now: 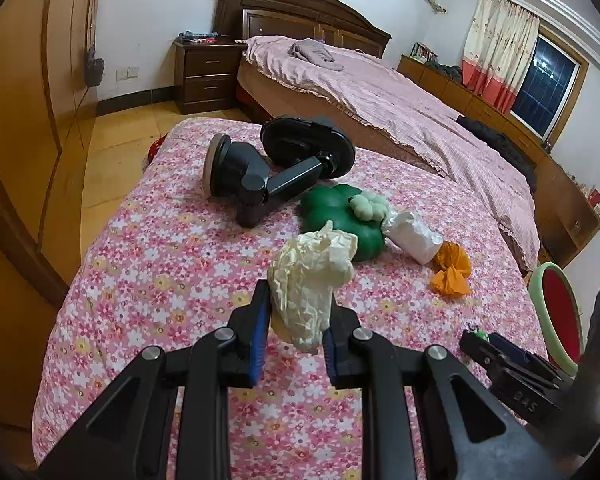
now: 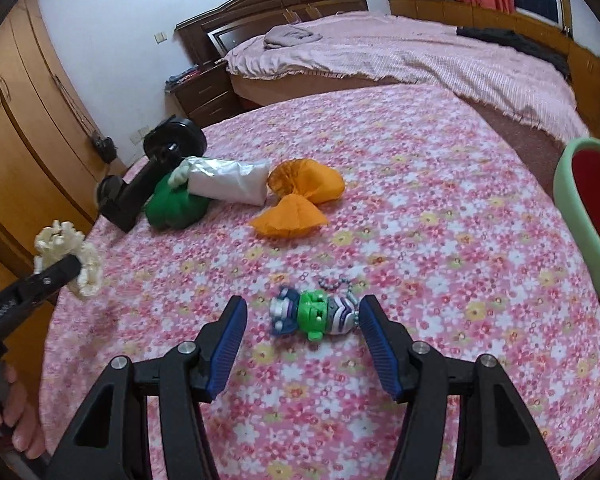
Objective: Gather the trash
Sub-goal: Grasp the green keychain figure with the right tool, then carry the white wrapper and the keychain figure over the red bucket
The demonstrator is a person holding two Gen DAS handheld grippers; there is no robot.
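Left gripper (image 1: 296,322) fingers clamp cream crumpled paper (image 1: 310,280), lifted off near the counter's (image 2: 440,208) left edge. Right gripper (image 2: 302,322) fingers wide apart around toy keychain (image 2: 316,314); orange wrapper (image 2: 300,200) mid-counter.

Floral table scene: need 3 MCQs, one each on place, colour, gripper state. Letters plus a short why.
1. Where does the white crumpled paper sit?
A. between the left gripper's fingers
B. inside the red bin
C. on the big bed

2. What colour is the crumpled tissue next to the white packet?
A. blue
B. orange
C. black

3. How does the right gripper stand?
A. shut on the packet
B. shut on nothing
C. open, jaws either side of the toy figure

Answers:
1 A: the left wrist view shows the left gripper with its blue pads pressed on both sides of the paper.
2 B: it is bright orange against the floral cloth.
3 C: the right wrist view shows clear gaps between both pads and the figure, which lies on the cloth.
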